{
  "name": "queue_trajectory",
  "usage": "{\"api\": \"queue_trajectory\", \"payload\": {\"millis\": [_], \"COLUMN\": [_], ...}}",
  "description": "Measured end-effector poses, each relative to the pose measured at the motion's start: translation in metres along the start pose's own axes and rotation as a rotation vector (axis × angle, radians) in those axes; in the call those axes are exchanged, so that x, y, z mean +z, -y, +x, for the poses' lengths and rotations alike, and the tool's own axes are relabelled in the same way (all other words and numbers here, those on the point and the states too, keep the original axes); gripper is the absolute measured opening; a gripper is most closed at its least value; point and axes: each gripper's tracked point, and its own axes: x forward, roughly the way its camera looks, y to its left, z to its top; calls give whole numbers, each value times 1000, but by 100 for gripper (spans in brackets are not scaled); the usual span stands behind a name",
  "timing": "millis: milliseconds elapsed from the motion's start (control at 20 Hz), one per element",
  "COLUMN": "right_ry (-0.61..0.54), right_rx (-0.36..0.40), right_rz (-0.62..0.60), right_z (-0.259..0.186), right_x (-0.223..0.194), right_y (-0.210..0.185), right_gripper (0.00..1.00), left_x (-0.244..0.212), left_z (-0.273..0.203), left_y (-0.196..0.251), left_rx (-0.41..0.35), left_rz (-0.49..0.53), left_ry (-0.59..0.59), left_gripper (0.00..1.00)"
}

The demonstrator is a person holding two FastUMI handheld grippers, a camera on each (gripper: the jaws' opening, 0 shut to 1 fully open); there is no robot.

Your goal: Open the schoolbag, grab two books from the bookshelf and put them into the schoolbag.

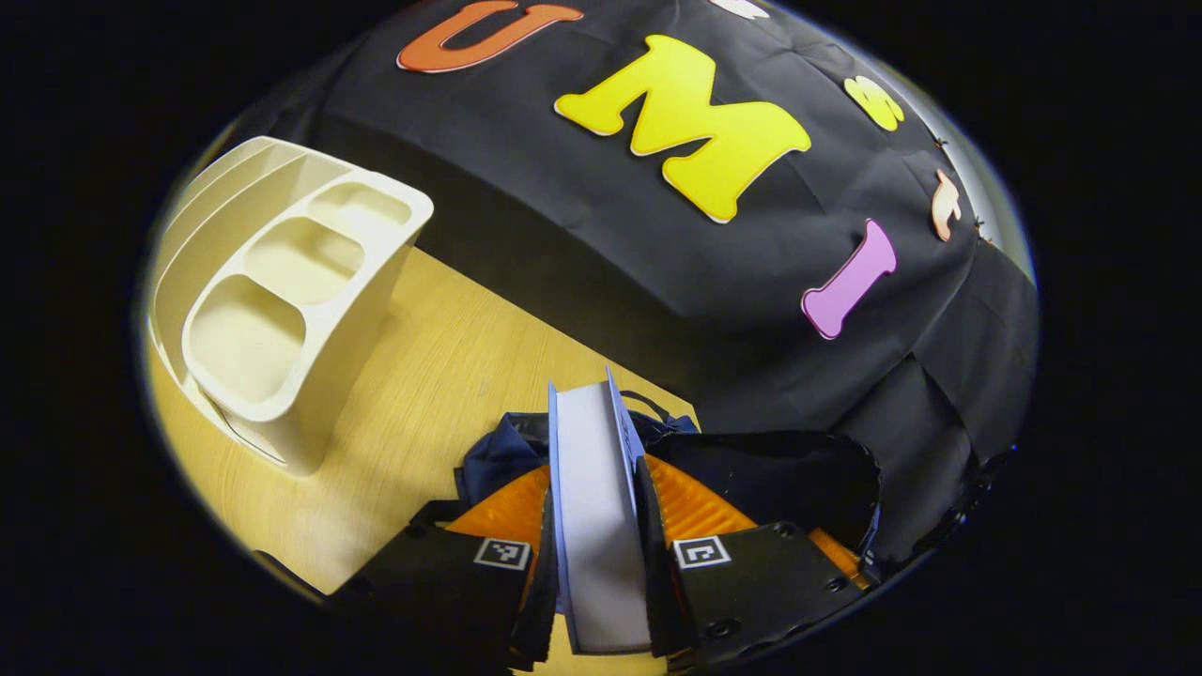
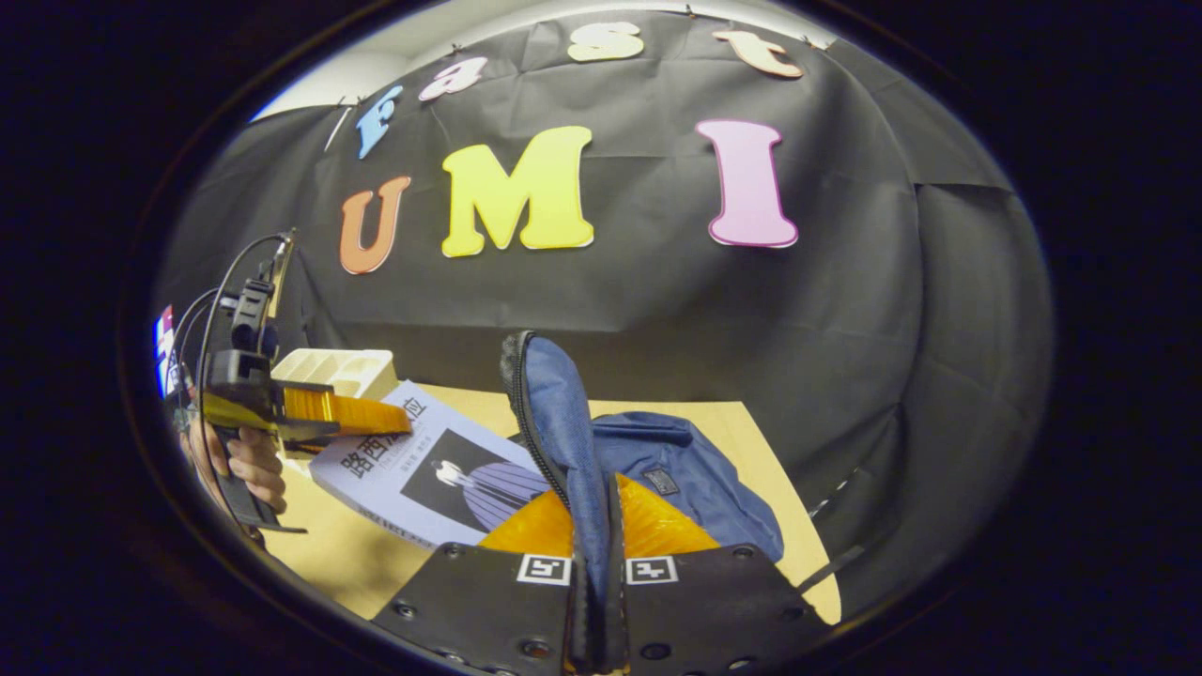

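Left hand-held gripper [image 1: 599, 563] clamped on book [image 1: 596, 507], long axis pointing ahead toward schoolbag [image 1: 512, 451] just beyond; right hand-held gripper [image 2: 597, 573] pinching raised schoolbag flap [image 2: 559, 422], mouth open.

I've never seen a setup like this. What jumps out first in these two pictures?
In the left gripper view, a book stands clamped between the left gripper fingers, with the cream bookshelf on the wooden table. In the right gripper view, the right gripper pinches up the flap of the blue schoolbag.
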Motion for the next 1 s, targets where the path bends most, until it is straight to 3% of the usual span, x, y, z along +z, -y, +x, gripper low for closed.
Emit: {"api": "queue_trajectory", "payload": {"millis": [400, 1000], "right_ry": [43, 79], "right_rx": [29, 48], "right_rz": [-34, -16], "right_z": [-1, 3], "right_x": [16, 24], "right_y": [-27, -28], "right_gripper": [10, 7], "left_x": [-30, -69], "left_z": [7, 67], "left_y": [5, 46], "left_rx": [57, 12], "left_rz": [4, -97], "left_ry": [190, 161], "left_gripper": [42, 43]}}
